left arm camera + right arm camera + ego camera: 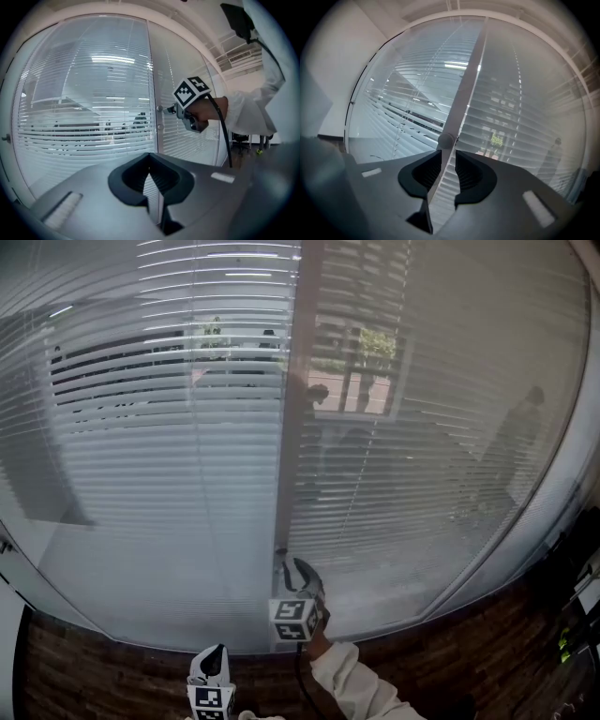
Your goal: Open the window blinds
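The right claw (447, 157) is reaching up to the window post (465, 89), its jaws parted by only a narrow gap. A small round knob (445, 140) is sitting right at its tips; whether they are touching it is unclear. The blinds (520, 112) are hanging lowered on both sides of this claw. Below it, the left claw (150, 161) is waiting clenched on nothing.

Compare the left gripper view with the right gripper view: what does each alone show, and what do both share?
Only the left: the right tool, held by a hand in a white sleeve. Only the right: a plant outside. Both: the blinds and the knob on the frame post.
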Demonstrator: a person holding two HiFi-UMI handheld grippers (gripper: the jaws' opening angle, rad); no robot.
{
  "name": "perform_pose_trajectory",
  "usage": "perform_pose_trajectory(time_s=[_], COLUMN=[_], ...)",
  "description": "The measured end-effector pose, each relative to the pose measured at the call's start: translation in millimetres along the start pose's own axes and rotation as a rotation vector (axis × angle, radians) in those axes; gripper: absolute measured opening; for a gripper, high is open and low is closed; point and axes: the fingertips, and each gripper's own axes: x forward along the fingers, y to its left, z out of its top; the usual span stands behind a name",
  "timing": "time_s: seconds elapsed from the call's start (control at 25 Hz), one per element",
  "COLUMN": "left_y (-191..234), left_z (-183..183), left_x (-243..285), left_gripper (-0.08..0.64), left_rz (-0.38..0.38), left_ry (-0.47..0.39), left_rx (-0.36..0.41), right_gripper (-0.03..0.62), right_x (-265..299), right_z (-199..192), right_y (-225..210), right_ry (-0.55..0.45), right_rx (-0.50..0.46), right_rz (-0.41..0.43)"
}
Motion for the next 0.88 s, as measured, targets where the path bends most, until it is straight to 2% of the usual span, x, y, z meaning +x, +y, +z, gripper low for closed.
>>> perform_pose_trajectory(time_s=[0.08, 0.28, 0.56, 0.88], left_y=[-4, -19, -35, -45], left_z=[3, -3, 17, 22], left_x=[-2, -2, 1, -5], left_gripper=[0.0, 0.0, 0.0, 0.0], left_rz=[0.009, 0.001, -0.006, -0.033], left_ry=[0.004, 0.015, 0.009, -0.011], left_rx=[0.012, 0.044, 0.098, 0.124], right_gripper=[0.078, 0.054, 0.009, 0.003], right_x=[-12, -42, -78, -128], right_z=[-9, -33, -49, -77], right_y=[-6, -21, -39, -32], right_ry=[-0.006, -0.028, -0.032, -0.004], right_rx=[0.048, 0.045, 0.144, 0.201], right_rz=[0.016, 0.001, 0.006, 0.016])
